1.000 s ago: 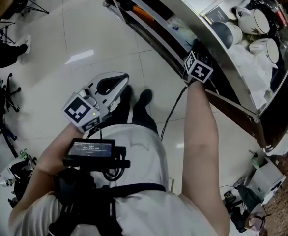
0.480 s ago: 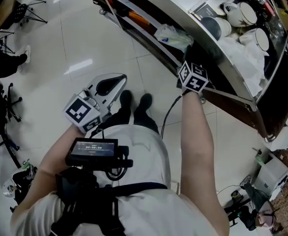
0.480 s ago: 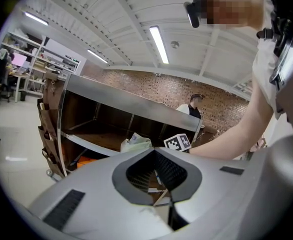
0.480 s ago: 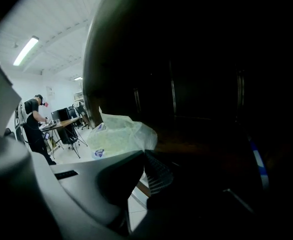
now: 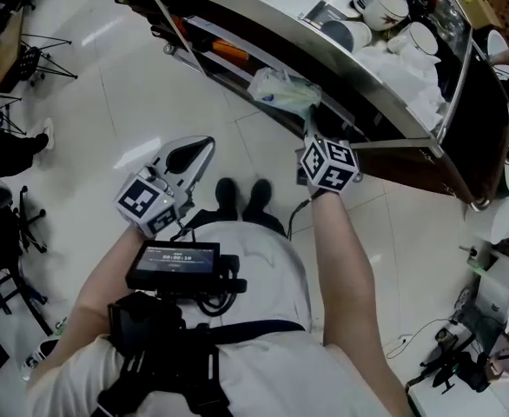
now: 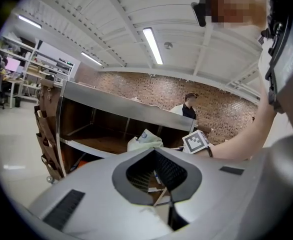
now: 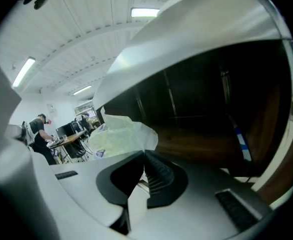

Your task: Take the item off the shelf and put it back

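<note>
Since a second ago the right gripper (image 5: 312, 129) has drawn back out of the shelf (image 5: 307, 46) and lifted, bringing the bag (image 5: 282, 89) with it; its jaws have just been closing and now pinch one edge of that bag between their ridged pads. The bag now hangs at the open front of the shelf, just outside its middle level and below the steel top, where before it lay inside. It is a pale, crinkled plastic packet, whitish green, puffed and creased, with a small blue mark near one corner. Behind the jaws, the right gripper's marker cube faces upward, and the bare right forearm (image 5: 337, 250) stretches straight from the person's body towards the shelf, tilted slightly downward. The left gripper (image 5: 194, 152) has barely shifted: it is held low in front of the person's waist, well apart from the shelf but pointing towards it, its jaws pressed together with nothing between them. White cups (image 5: 389, 7) stand on top of the shelf.
</note>
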The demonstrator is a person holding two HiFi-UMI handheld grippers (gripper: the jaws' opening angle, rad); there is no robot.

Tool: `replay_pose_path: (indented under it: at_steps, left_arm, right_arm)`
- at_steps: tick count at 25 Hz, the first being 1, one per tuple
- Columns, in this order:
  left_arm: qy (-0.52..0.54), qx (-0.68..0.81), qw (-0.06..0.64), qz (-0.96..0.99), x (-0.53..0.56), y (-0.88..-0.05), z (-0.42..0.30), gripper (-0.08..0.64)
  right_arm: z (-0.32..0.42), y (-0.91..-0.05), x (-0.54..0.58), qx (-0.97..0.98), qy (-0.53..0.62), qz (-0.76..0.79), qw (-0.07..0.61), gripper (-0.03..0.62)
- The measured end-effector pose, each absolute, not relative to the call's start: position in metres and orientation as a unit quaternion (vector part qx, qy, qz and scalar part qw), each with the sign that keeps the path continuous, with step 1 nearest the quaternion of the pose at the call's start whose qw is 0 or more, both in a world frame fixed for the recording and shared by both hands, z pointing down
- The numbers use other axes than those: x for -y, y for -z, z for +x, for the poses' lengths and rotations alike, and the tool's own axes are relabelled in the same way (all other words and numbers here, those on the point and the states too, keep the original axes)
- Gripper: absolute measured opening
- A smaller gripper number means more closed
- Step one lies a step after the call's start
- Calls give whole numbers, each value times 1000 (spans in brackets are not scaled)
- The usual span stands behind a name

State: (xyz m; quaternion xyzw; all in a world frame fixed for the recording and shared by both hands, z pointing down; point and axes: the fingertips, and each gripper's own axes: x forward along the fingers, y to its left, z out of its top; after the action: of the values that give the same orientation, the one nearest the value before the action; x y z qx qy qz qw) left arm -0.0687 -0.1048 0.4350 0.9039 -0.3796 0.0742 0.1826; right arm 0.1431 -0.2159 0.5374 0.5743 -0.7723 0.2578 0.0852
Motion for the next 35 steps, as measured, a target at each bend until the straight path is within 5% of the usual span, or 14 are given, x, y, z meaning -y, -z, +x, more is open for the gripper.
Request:
replay_pose_path:
  at_steps: [20, 35]
  left_arm:
    - [-54, 301, 143, 941, 93, -365, -26, 6]
    - [-42, 269, 136, 952, 72, -355, -17, 6]
  right_arm:
    - [116, -370, 149, 807, -210, 550, -48, 12]
    - [100, -365, 120, 809, -214, 544, -56, 12]
